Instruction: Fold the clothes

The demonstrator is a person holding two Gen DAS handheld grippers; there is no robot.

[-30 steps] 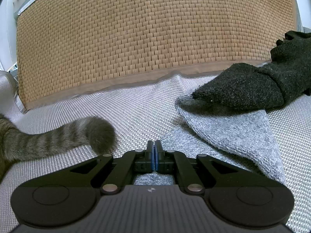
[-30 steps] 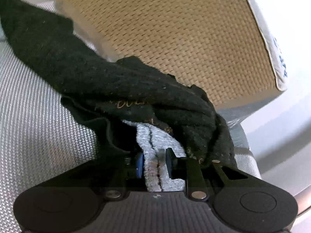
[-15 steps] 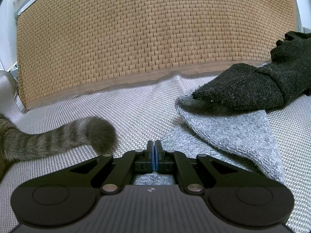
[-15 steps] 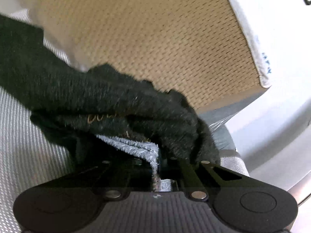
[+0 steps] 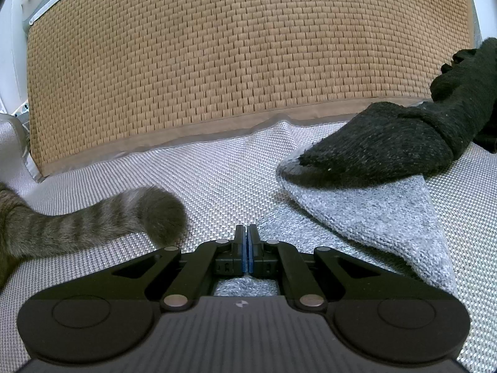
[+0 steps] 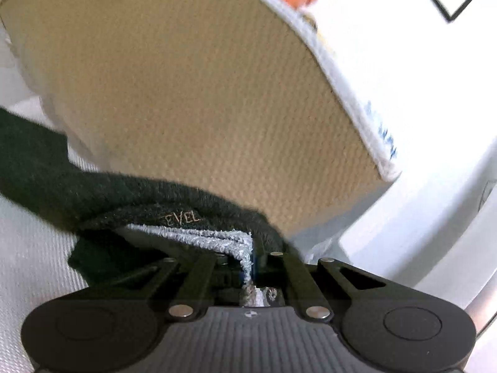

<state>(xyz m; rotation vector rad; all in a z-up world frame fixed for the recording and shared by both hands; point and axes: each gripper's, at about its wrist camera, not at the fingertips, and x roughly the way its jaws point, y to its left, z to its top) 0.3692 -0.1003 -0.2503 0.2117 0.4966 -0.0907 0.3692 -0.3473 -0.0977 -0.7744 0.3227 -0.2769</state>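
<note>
A knit garment lies on the pale woven surface, part light grey (image 5: 382, 214) and part dark charcoal (image 5: 388, 152). My left gripper (image 5: 247, 233) is low at the grey part's near edge. Its blue pads are together, and grey knit shows under and behind them. My right gripper (image 6: 248, 261) is shut on the garment's folded light grey hem (image 6: 217, 236) and holds it off the surface. The dark cloth (image 6: 102, 195), with gold lettering, drapes over this gripper's fingers and trails off to the left.
A cat's striped tail (image 5: 102, 217) lies on the surface just left of my left gripper. A tan woven cushion (image 5: 242, 62) stands upright behind the garment and is also seen close up as the tan cushion (image 6: 192, 99). White furniture (image 6: 435, 202) is at the right.
The right gripper closed on the grey hem, then rose and tilted, lifting the dark cloth with it. The left gripper and the cat's tail stayed put.
</note>
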